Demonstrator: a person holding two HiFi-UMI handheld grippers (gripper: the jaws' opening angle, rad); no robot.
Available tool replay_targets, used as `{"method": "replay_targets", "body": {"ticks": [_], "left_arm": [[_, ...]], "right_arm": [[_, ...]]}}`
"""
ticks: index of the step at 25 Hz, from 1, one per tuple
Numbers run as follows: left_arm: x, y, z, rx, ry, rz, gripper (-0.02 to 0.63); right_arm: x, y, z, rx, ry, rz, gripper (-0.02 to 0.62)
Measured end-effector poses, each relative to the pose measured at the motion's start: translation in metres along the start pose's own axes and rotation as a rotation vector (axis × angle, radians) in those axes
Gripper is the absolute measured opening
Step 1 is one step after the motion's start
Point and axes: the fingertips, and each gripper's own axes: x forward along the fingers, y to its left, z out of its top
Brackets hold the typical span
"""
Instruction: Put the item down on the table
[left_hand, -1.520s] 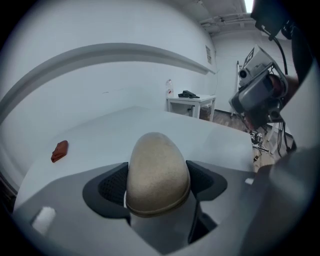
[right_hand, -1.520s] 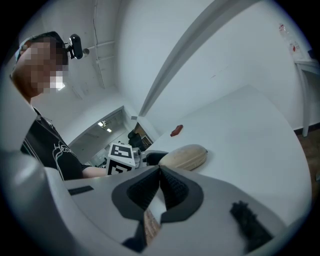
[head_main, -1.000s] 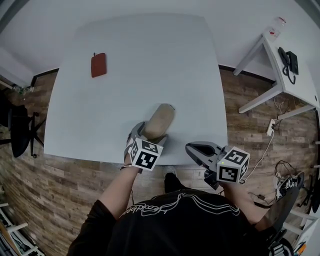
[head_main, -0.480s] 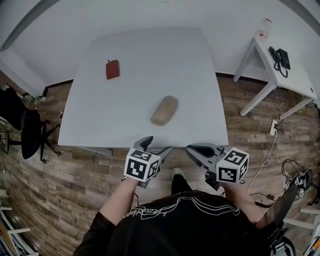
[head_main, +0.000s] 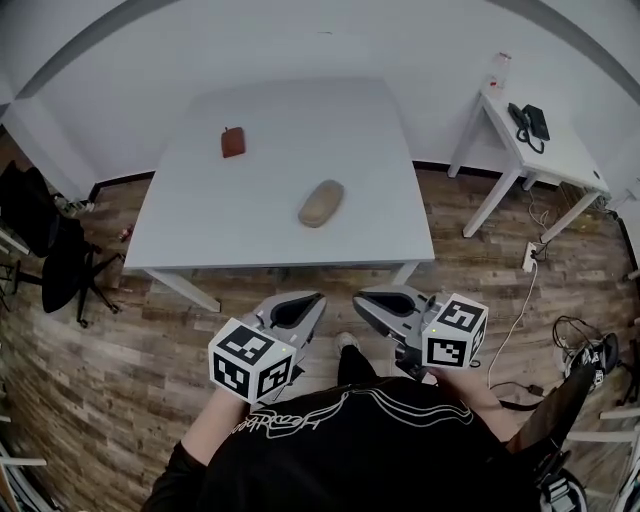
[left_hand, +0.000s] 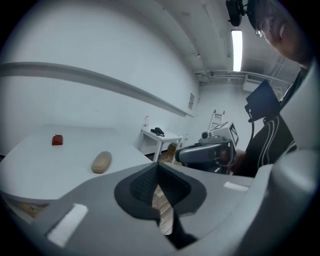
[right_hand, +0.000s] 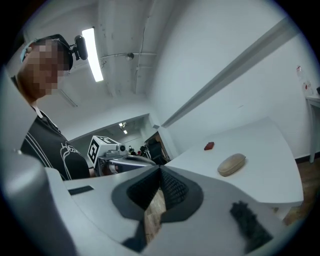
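A beige oval case (head_main: 321, 203) lies on the white table (head_main: 250, 230), right of its middle, with nothing touching it. It also shows in the left gripper view (left_hand: 101, 162) and the right gripper view (right_hand: 232, 164). My left gripper (head_main: 306, 304) hangs over the wooden floor close to my body, well short of the table, jaws shut and empty (left_hand: 157, 167). My right gripper (head_main: 366, 301) is beside it at the same height, also shut with nothing in it (right_hand: 161, 172).
A small red pouch (head_main: 234, 142) sits at the table's far left. A white side table (head_main: 560, 160) with a black phone (head_main: 530, 121) and a bottle (head_main: 499, 66) stands at the right. A black chair (head_main: 50, 262) is at the left, cables (head_main: 572, 338) on the floor at the right.
The left gripper has let go of the beige case, drawn back off the table and closed. The case stays on the table, which now lies farther away as I have stepped back.
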Motion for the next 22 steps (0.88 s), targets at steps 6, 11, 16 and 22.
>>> {"method": "replay_targets", "body": {"ticks": [6, 11, 16, 22], "left_arm": [[-0.030, -0.036, 0.002, 0.007, -0.049, -0.022, 0.005], [-0.039, -0.040, -0.008, 0.016, -0.038, -0.010, 0.005], [-0.045, -0.034, -0.002, 0.016, -0.055, 0.006, 0.006], [-0.041, -0.035, -0.004, 0.006, -0.054, 0.006, 0.006]], "right_arm": [[-0.009, 0.042, -0.010, -0.050, 0.009, 0.025, 0.009], [-0.010, 0.056, -0.019, -0.084, 0.018, 0.030, 0.009], [-0.004, 0.058, -0.018, -0.083, 0.021, 0.033, 0.009], [-0.012, 0.054, -0.019, -0.072, 0.018, 0.004, 0.009]]}}
